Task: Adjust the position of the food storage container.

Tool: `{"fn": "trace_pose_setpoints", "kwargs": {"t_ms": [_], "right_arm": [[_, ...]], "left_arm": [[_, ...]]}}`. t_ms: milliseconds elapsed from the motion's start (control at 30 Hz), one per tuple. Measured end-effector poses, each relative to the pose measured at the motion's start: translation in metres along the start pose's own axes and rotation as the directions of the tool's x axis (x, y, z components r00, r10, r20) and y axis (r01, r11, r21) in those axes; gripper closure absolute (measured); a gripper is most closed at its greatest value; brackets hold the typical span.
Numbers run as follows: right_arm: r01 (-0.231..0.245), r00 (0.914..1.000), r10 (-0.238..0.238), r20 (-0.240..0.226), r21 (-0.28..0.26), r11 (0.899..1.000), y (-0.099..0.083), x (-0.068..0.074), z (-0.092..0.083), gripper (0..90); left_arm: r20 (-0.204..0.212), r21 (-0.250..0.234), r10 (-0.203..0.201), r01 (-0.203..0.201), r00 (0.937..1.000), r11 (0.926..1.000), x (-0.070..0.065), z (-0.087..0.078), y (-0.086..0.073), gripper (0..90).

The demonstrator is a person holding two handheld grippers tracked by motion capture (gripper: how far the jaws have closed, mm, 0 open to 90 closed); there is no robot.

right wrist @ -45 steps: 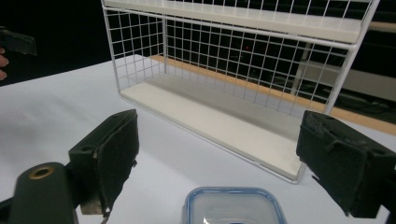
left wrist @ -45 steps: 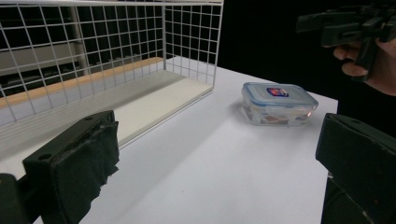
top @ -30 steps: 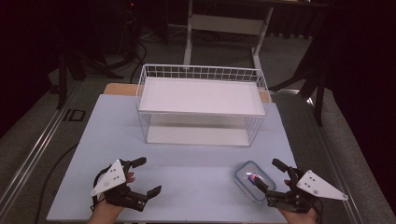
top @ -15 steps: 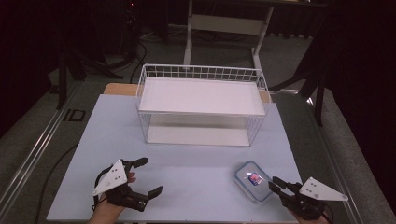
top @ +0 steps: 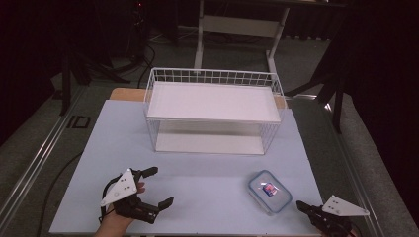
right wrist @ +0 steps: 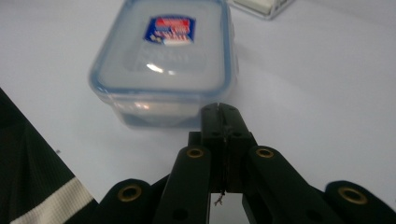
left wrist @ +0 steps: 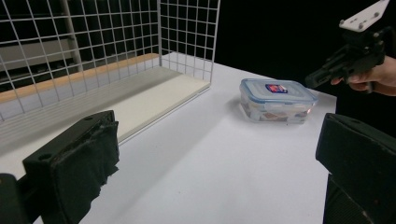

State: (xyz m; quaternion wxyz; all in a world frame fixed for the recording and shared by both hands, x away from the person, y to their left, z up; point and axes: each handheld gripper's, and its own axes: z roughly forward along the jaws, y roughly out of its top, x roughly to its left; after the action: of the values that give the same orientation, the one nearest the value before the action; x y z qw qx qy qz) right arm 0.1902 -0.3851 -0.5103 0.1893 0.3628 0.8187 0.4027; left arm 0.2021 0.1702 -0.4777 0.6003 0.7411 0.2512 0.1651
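A clear plastic food container [top: 270,191] with a blue-rimmed lid and a red and blue label sits on the pale table [top: 207,173], front right. My right gripper [top: 300,204] is low at the table's front right corner. Its jaws have just closed and stand pressed together with nothing between them. In the right gripper view, its tip [right wrist: 220,112] points at the container's [right wrist: 163,60] near wall from close by. My left gripper [top: 159,186] rests open at the front left. The left gripper view has the container [left wrist: 278,99] and the right gripper [left wrist: 312,80] beyond its wide-set jaws.
A white wire basket [top: 212,76] with a white floor stands at the back middle of the table, its mesh wall [left wrist: 116,46] near in the left gripper view. A dark floor, rails and stand legs surround the table. A striped sleeve [right wrist: 42,196] lies at the lower left.
My right gripper, open beside the container a second ago, has shut and drawn back down toward the front right corner. The left gripper and container have not moved.
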Motion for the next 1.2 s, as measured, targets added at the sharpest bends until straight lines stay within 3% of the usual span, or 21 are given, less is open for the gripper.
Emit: {"fn": "trace_pose_setpoints", "kwargs": {"t_ms": [133, 533, 867, 1200], "right_arm": [[-0.023, 0.9997, 0.023, -0.003, 0.028, 0.999, -0.004, -0.003, 0.007, 90.0], [-0.022, 0.9993, 0.023, -0.028, 0.041, 0.999, 0.009, -0.001, 0.026, 90.0], [0.027, 0.9978, -0.024, -0.062, 0.057, 0.998, 0.034, 0.005, 0.051, 90.0], [0.017, 0.9994, -0.016, -0.032, 0.042, 0.999, 0.06, -0.003, 0.085, 90.0]], "left_arm": [[0.0, 0.002, 0.002, -0.002, 1.0, 1.0, 0.0, 0.0, 0.0, 0.5], [0.001, 0.004, 0.009, -0.009, 1.0, 1.0, -0.001, 0.0, 0.001, 0.5], [0.0, 0.003, 0.011, -0.011, 0.9999, 0.9999, -0.001, 0.0, 0.001, 0.4], [0.002, 0.007, 0.011, -0.011, 0.9999, 0.9999, -0.002, 0.001, 0.0, 0.5]]}}
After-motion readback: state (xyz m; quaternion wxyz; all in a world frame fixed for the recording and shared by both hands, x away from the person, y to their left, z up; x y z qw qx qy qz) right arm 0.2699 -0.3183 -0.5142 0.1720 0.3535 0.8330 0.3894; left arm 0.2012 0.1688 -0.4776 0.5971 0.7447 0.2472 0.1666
